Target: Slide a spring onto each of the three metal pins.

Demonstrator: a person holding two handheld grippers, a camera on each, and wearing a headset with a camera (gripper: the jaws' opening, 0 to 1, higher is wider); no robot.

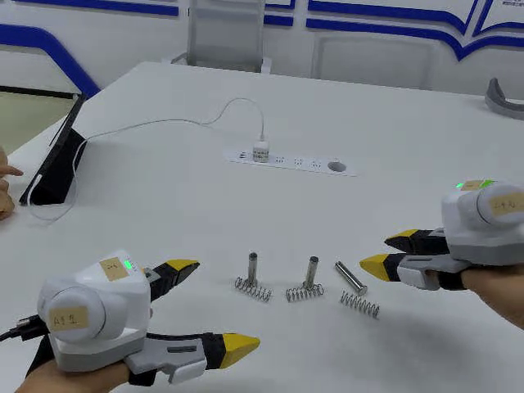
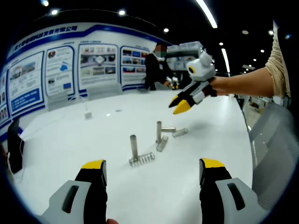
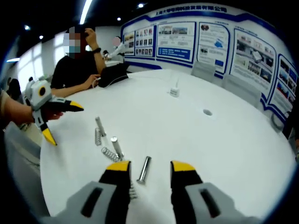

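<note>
A white table (image 1: 164, 205) bears a flat white power strip (image 1: 307, 163) with a white charger (image 1: 261, 151) plugged into its left part. From the charger a thin white cable (image 1: 164, 124) loops across the tabletop to a dark flat device (image 1: 57, 160) propped tilted near the left edge. A grey chair (image 1: 225, 37) stands at the far edge before a white wall (image 1: 368, 57) with blue stripes, and in the right gripper view a person in black (image 3: 77, 70) sits at the table with one hand raised to the head, blue-framed display boards (image 3: 187, 39) lining the wall behind under a bright ceiling strip light (image 3: 85, 11).
</note>
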